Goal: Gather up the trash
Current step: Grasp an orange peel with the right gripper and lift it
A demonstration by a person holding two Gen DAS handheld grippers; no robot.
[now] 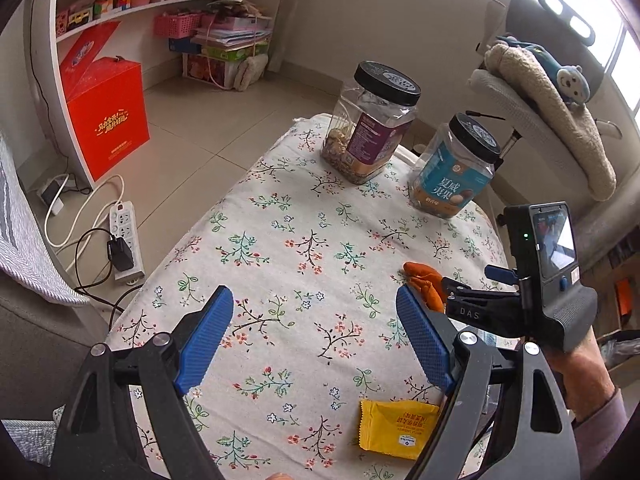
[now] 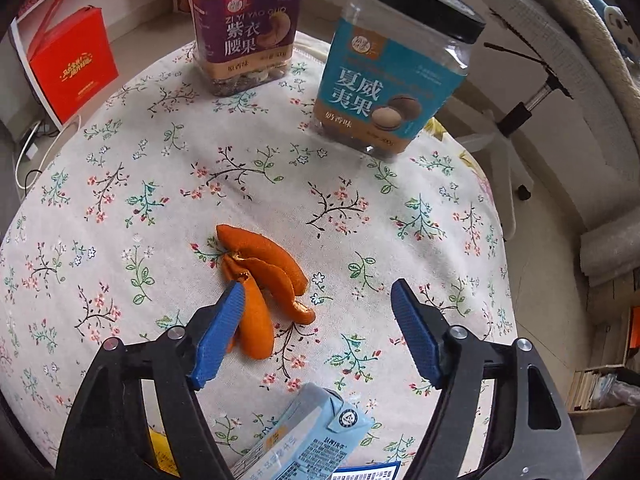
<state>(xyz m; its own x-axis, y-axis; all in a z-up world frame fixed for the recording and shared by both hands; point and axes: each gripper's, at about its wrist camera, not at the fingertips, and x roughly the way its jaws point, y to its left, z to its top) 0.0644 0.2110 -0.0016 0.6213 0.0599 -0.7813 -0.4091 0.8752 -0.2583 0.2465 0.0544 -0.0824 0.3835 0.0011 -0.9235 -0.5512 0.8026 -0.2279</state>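
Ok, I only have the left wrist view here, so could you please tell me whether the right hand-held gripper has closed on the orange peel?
Observer: No. The right hand-held gripper is open, and the orange peel lies ungripped between its fingers, close to the left one.
Operator: Thank you. Is there any trash near it that I cannot see?
Observer: Yes, a light blue carton lies on the tablecloth, nearer the camera than the peel.
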